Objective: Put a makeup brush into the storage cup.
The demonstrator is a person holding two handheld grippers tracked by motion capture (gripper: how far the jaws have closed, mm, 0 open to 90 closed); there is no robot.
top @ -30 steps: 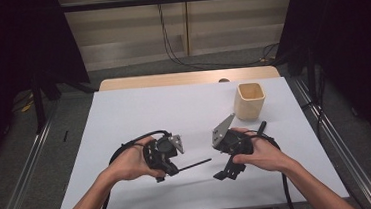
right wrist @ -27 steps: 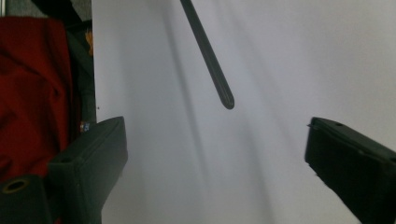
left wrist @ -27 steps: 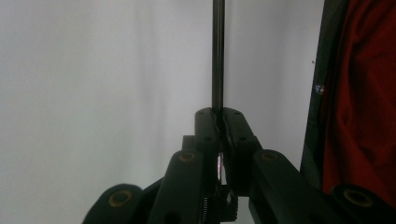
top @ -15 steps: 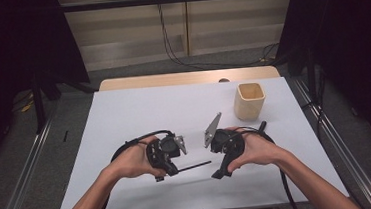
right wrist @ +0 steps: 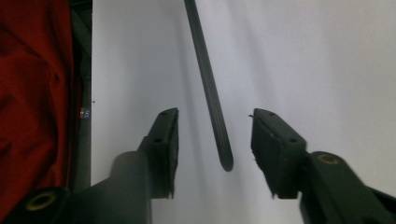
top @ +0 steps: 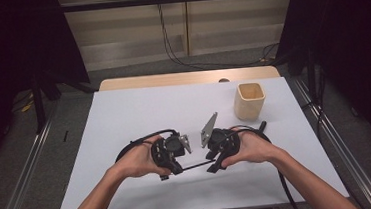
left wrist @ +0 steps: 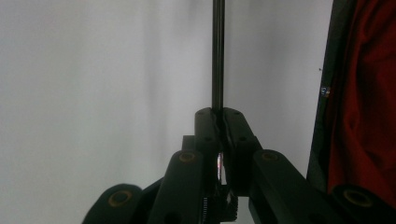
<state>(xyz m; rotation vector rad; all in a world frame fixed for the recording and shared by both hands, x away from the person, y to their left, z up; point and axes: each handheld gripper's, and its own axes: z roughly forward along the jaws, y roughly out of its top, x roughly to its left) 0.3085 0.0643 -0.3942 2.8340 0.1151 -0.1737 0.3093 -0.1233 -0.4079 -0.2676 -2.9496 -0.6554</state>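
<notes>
— How is the thin dark rod (left wrist: 217, 51) held?
— It is clamped at one end by the left tool (top: 170, 158), low over the white surface (top: 139, 113).
— And the right tool (right wrist: 215, 140)?
— Its jaws are spread wide, with the rod's free tip between them, untouched. A beige cup (top: 250, 100) stands well apart.

Your right hand-held gripper (top: 217, 158) has slid leftward, and the thin black rod's (top: 196, 164) tip now sits between its parted jaws.
</notes>
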